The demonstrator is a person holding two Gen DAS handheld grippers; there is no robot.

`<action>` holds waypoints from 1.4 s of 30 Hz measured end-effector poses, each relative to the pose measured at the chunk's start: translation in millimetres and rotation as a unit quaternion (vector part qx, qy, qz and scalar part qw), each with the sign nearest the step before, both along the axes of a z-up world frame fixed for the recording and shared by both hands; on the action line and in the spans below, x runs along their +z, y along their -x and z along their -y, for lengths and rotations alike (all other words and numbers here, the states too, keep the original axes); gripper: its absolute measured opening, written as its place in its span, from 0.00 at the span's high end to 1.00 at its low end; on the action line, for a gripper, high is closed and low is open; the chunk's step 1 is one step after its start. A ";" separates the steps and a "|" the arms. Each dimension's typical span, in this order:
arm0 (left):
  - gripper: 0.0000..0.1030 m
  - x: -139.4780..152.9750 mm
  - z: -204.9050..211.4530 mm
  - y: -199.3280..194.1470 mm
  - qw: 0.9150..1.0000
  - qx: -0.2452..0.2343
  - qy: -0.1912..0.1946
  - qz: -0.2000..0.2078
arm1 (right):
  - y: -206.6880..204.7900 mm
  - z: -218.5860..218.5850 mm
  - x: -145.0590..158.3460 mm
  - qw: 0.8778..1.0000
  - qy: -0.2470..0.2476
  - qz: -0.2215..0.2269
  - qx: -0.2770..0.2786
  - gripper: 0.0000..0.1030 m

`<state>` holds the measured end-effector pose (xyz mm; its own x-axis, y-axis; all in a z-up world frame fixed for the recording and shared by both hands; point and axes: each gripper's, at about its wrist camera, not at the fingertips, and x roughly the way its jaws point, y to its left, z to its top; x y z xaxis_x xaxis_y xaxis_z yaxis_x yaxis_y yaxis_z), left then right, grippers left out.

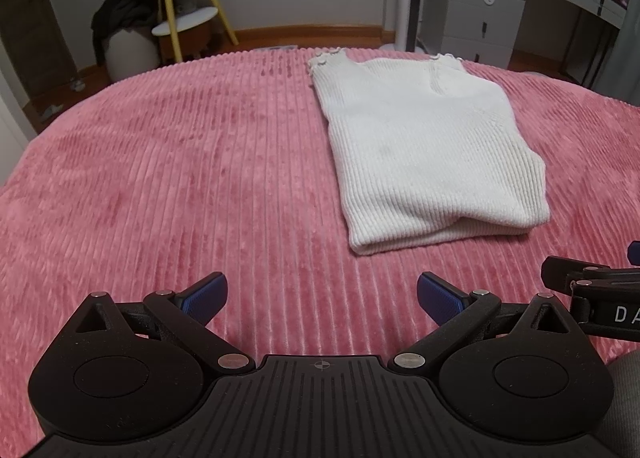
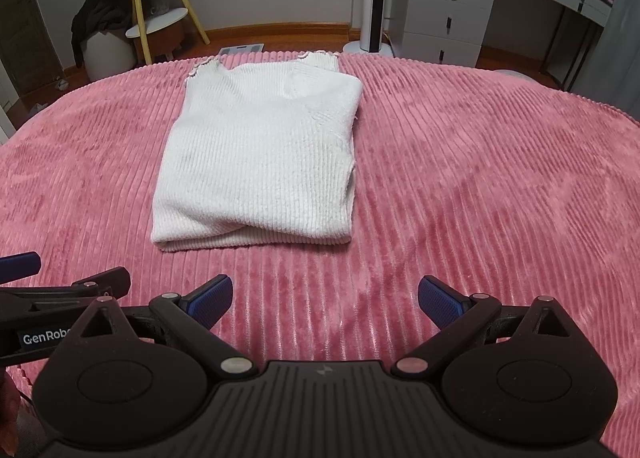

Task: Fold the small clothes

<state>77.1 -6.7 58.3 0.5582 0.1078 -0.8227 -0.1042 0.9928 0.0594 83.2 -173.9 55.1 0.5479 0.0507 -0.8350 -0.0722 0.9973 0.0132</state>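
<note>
Folded flat, white knit top (image 1: 424,153) runs lengthwise, neckline pointing away.

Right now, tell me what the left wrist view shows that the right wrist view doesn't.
Only the left wrist view: the left tongs head-on, open over bare blanket, with the right tongs' linkage at the right frame edge.

Only the right wrist view: the right tongs head-on, open, with the left tongs' arm and a "GenRob" label at the left edge, and a flat grey item on the floor past the bed.

Both: the folded white knit top on the pink ribbed blanket, untouched by either tongs.
</note>
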 end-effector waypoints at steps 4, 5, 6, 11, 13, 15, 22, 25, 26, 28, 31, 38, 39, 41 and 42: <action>0.00 0.7 2.1 -0.3 1.000 -0.002 -0.002 0.001 | 0.9 0.8 1.0 1.000 0.001 0.001 -0.003 0.04; 0.00 0.7 2.4 -0.4 1.000 -0.002 -0.003 0.001 | 0.9 0.9 1.4 1.000 0.001 0.001 -0.003 0.04; 0.00 0.8 2.7 -0.4 1.000 -0.002 -0.004 0.001 | 1.1 1.1 1.6 1.000 0.003 0.002 -0.004 0.04; 0.00 0.6 3.0 -0.6 1.000 -0.002 -0.002 0.001 | 1.9 1.2 2.1 1.000 0.004 0.004 -0.005 0.04; 0.00 0.8 3.0 -0.5 1.000 -0.002 -0.003 0.001 | 2.0 1.4 2.2 1.000 0.003 0.005 -0.005 0.04; 0.00 1.4 2.6 -0.3 1.000 -0.002 -0.003 0.002 | 2.6 1.2 2.7 1.000 0.003 0.005 -0.005 0.04; 0.00 2.5 1.9 0.1 1.000 0.000 -0.002 0.003 | 3.6 1.7 2.5 1.000 0.000 0.004 -0.005 0.04; 0.00 2.8 2.9 0.0 1.000 0.000 -0.003 0.003 | 3.7 1.7 2.9 1.000 -0.002 0.004 -0.005 0.04; 0.00 2.8 3.2 0.0 1.000 0.000 -0.002 0.002 | 3.8 1.7 2.9 1.000 -0.002 0.004 -0.005 0.04; 0.00 2.7 3.6 0.0 1.000 -0.001 -0.001 0.002 | 3.8 1.7 2.9 1.000 -0.002 0.004 -0.005 0.04; 0.00 2.9 3.8 -0.3 1.000 -0.001 0.000 0.003 | 4.2 1.8 2.5 1.000 -0.001 0.004 -0.005 0.04; 0.00 1.4 3.5 -1.7 1.000 0.000 0.001 0.000 | 4.2 2.4 1.3 1.000 -0.003 0.002 -0.007 0.04; 0.00 1.1 3.7 -1.9 1.000 0.000 0.001 0.000 | 4.3 2.2 1.0 1.000 -0.003 0.002 -0.007 0.04; 0.00 0.8 4.3 -1.5 1.000 0.000 0.002 -0.001 | 4.3 1.9 0.3 1.000 -0.002 0.001 -0.007 0.04; 0.00 0.6 4.6 -1.6 1.000 -0.001 0.002 -0.001 | 4.0 2.0 0.0 1.000 -0.002 0.001 -0.007 0.04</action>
<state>78.7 -11.3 58.9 0.5567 0.1031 -0.8243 -0.1031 0.9932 0.0547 79.2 -175.9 55.1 0.5502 0.0471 -0.8337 -0.0586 0.9981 0.0178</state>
